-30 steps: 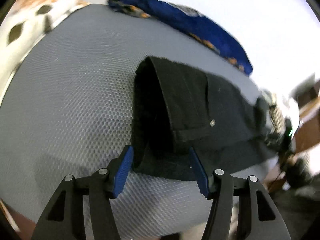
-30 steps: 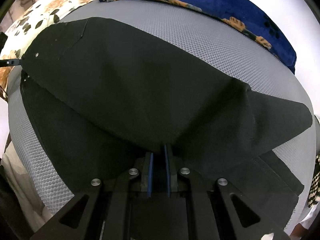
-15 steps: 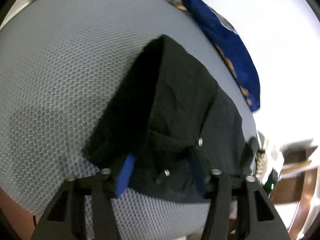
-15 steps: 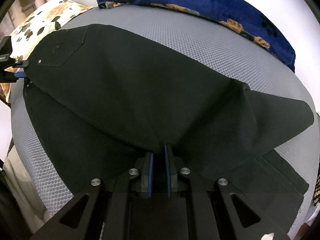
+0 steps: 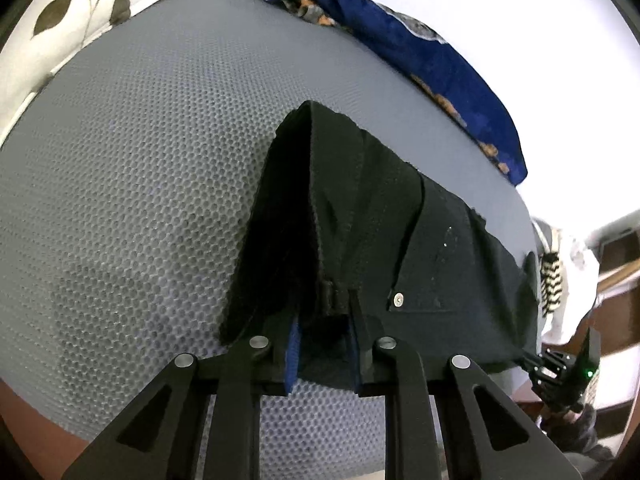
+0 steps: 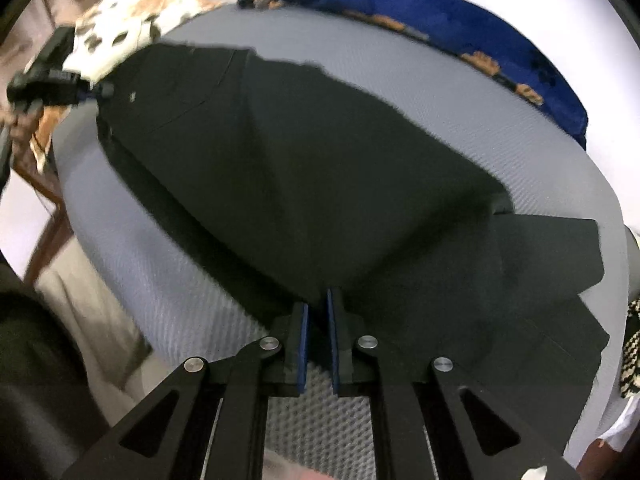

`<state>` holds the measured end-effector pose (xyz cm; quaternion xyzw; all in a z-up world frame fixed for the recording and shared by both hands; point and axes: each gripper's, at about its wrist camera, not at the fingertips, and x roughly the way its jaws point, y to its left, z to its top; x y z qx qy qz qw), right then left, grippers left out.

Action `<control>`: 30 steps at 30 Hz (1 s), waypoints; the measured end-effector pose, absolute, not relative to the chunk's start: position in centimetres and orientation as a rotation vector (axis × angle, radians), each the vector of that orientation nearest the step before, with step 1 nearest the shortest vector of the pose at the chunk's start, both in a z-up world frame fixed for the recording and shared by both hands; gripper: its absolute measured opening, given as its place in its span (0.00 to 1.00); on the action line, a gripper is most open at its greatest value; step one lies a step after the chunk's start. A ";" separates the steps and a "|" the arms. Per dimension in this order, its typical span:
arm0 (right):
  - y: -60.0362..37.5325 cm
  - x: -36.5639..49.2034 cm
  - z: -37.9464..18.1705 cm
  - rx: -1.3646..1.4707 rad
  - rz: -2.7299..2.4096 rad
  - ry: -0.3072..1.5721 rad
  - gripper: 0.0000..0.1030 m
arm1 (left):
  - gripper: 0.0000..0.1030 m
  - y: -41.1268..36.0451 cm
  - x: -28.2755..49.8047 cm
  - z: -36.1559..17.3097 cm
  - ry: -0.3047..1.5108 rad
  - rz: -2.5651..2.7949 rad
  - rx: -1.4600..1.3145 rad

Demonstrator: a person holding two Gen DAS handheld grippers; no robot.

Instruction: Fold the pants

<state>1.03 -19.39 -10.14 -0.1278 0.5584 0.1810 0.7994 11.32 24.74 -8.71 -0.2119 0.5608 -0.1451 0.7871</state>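
**Left wrist view: black pants pinched at two ends on a grey mesh pad**

Left wrist view. The left gripper (image 5: 323, 350) points steeply down at the waist end of the pants (image 5: 404, 248). Its jaws are closing, with the bunched waistband between the blue pads (image 5: 292, 354). A belt loop sits right at the fingertips and a metal rivet (image 5: 398, 300) lies just to the right of them. The cloth rises from the grip in a tent-like fold, one side in deep shadow. The pants lie on the pad (image 5: 140, 184) (honeycomb texture, grey). A blue blanket (image 5: 420, 52) with orange marks lies along the pad's far edge. A leaf-print cloth (image 5: 80, 12) fills the upper left corner. The right gripper shows small at the lower right edge.

Right wrist view (blurred). The right gripper (image 6: 317, 340) is pressed together on a fold of the pants (image 6: 320, 184), mid-leg, the pads nearly meeting with thin cloth between them. From the pinch the fabric spreads outward across the pad (image 6: 168, 272). The leg ends lie flat at right. The left gripper (image 6: 60, 84) holds the waist end at far left. The blanket (image 6: 460, 28) lies beyond, and the leaf-print cloth (image 6: 132, 28) at upper left.
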 end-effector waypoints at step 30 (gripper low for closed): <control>-23.1 3.7 -12.7 0.161 0.436 1.338 0.12 | 0.40 7.0 4.1 -2.6 0.923 -0.716 0.136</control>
